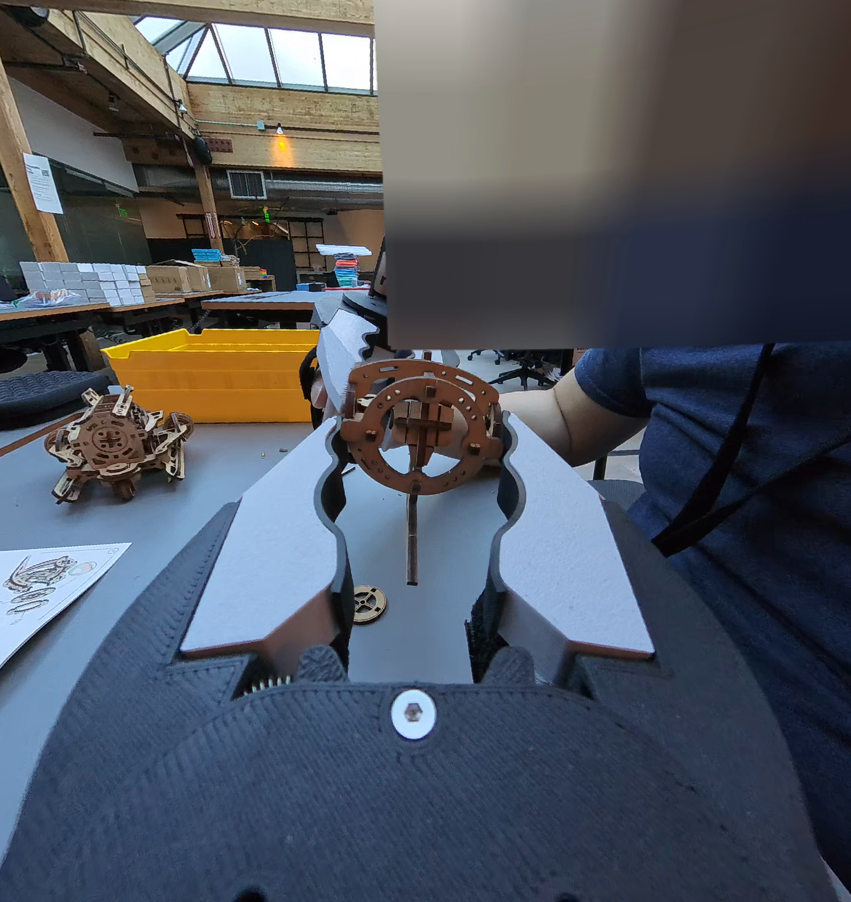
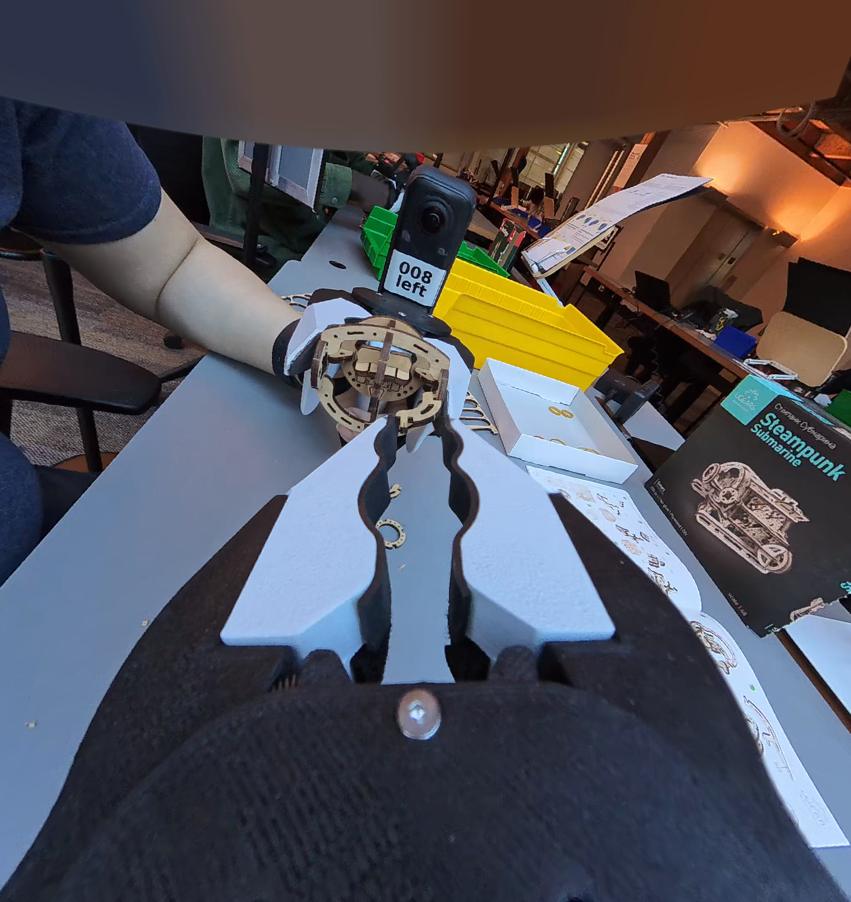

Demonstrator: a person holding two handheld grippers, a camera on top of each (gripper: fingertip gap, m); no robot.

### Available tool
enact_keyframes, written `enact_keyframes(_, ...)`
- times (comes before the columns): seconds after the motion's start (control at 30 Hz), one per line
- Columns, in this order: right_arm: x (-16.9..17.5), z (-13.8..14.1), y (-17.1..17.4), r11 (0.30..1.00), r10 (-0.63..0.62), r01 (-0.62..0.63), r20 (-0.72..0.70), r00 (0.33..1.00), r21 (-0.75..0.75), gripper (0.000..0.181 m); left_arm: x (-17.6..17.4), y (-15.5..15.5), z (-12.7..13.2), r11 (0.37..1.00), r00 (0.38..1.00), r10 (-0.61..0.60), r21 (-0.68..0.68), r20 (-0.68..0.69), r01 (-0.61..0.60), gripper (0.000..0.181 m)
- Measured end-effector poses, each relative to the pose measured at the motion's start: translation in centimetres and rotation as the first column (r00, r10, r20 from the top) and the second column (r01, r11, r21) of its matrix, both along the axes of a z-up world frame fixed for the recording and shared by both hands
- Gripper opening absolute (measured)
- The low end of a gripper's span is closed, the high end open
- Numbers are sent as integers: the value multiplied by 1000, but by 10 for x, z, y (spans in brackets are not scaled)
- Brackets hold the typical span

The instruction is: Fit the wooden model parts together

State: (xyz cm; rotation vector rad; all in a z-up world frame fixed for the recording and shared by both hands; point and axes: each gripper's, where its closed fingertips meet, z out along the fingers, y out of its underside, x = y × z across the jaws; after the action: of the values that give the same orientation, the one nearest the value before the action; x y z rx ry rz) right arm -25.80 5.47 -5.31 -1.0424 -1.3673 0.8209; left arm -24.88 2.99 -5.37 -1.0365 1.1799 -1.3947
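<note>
A round wooden ring assembly [image 1: 416, 476] with a small cross-shaped block at its centre is held in the air between both grippers. My left gripper [image 1: 419, 432] is shut on it, one fingertip on each side of the rings. A thin wooden rod [image 1: 412, 537] sticks out from its centre towards the left camera. In the right wrist view the assembly [image 2: 365, 337] is just past my right gripper [image 2: 411, 424], whose nearly closed tips pinch a piece of its rim. The right gripper also shows in the left wrist view [image 1: 340, 371], behind the rings' upper left.
A larger built wooden model [image 1: 116, 439] stands on the grey table at the left, before a yellow bin [image 1: 218, 376]. A small gear [image 1: 369, 604] and a loose toothed ring [image 2: 390, 534] lie under the grippers. A white tray [image 2: 511, 390], instruction sheets [image 2: 658, 576] and the kit box [image 2: 765, 502] lie to the right.
</note>
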Motion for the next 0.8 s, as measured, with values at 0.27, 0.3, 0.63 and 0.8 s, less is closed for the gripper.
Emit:
enact_keyframes(0.27,0,2,1,998,-29,29,-5,1000,47,16,0,1,1,1000,1000,12,5,4,-12,61)
enact_keyframes(0.3,0,2,2,998,-30,31,-7,1000,52,17,0,1,1,1000,1000,12,6,5,-12,61)
enact_keyframes(0.63,-1,4,-1,998,-21,22,-21,1000,59,16,-1,0,3,1000,1000,13,3,12,-13,60)
enact_keyframes(0.8,-1,6,-2,999,-17,18,-34,999,43,14,0,-1,2,1000,1000,18,21,6,-19,60)
